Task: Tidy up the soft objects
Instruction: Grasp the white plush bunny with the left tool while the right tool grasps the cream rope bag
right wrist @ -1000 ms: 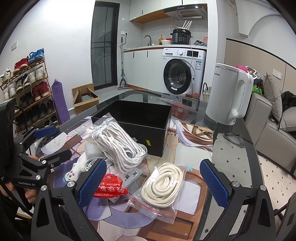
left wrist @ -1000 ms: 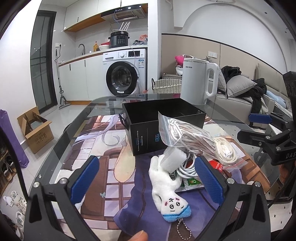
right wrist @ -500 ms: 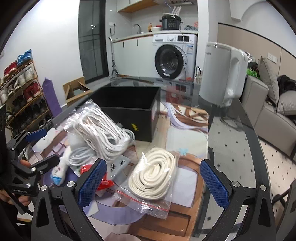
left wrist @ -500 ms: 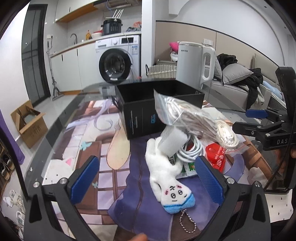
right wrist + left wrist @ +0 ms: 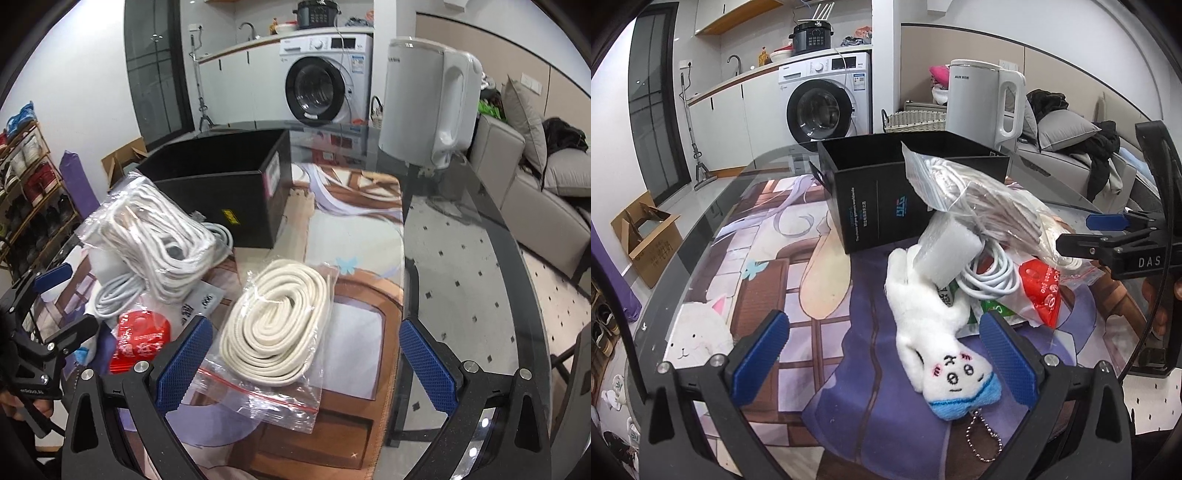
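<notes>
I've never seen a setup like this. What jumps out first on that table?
Probably the white plush toy with a drawn-on face, lying on the picture mat between the open jaws of the left gripper. Behind it stands an open black box, with a bag of white cord leaning against it. In front of the right gripper, also open, lies a clear bag of coiled cream rope, with a white kettle farther back.

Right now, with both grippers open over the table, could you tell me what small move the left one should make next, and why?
Probably lower the left gripper onto the white plush toy and close. The toy lies between its open fingers, and the black box behind looks empty.
</notes>
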A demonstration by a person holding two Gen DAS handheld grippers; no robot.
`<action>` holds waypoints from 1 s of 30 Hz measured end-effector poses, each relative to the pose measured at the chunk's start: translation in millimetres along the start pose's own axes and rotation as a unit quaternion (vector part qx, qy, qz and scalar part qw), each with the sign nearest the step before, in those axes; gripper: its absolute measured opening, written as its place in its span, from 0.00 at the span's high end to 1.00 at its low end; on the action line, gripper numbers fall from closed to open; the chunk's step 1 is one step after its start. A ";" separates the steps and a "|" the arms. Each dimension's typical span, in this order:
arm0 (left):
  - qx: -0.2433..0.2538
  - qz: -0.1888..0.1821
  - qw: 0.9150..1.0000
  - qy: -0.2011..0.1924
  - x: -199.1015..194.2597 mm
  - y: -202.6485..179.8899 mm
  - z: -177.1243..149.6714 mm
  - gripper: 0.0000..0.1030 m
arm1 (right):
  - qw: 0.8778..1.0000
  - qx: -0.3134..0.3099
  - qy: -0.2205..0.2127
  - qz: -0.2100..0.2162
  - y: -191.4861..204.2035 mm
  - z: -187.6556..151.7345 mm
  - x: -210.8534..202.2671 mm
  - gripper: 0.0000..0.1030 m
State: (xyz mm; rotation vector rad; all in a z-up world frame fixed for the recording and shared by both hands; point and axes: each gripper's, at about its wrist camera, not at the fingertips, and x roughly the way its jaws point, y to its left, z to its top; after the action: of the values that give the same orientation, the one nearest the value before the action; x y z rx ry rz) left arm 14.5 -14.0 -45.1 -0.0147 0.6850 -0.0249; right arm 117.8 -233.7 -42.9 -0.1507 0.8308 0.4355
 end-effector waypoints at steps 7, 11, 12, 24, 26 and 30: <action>0.005 -0.007 1.000 0.002 3.1 0.9 -1.4 0.14 | 0.999 0.006 0.032 0.003 6.7 3.9 21.9 0.01; 0.001 -0.025 1.000 0.004 5.2 1.7 -2.0 0.26 | 0.999 0.009 0.041 -0.008 8.7 5.7 33.3 0.01; 0.002 -0.029 1.000 0.004 5.1 1.1 -2.3 0.32 | 0.999 0.005 0.043 -0.010 9.7 6.0 35.1 0.01; 0.000 -0.049 0.999 -0.004 -0.8 4.0 -2.3 0.67 | 0.999 -0.018 0.041 -0.007 15.0 0.7 31.3 0.03; -0.008 -0.045 0.999 -0.012 -3.9 7.9 -1.2 0.67 | 0.999 -0.023 0.036 -0.002 16.4 0.3 28.3 0.12; -0.023 -0.039 0.998 -0.035 -12.0 14.6 2.4 0.67 | 0.999 -0.033 0.026 0.014 19.2 1.1 24.0 0.39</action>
State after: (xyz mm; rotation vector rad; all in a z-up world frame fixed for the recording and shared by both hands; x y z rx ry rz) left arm 7.0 1.0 -36.0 -0.0856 0.6149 -0.0832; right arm 124.5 -208.5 -59.2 -0.2117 0.8713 0.4878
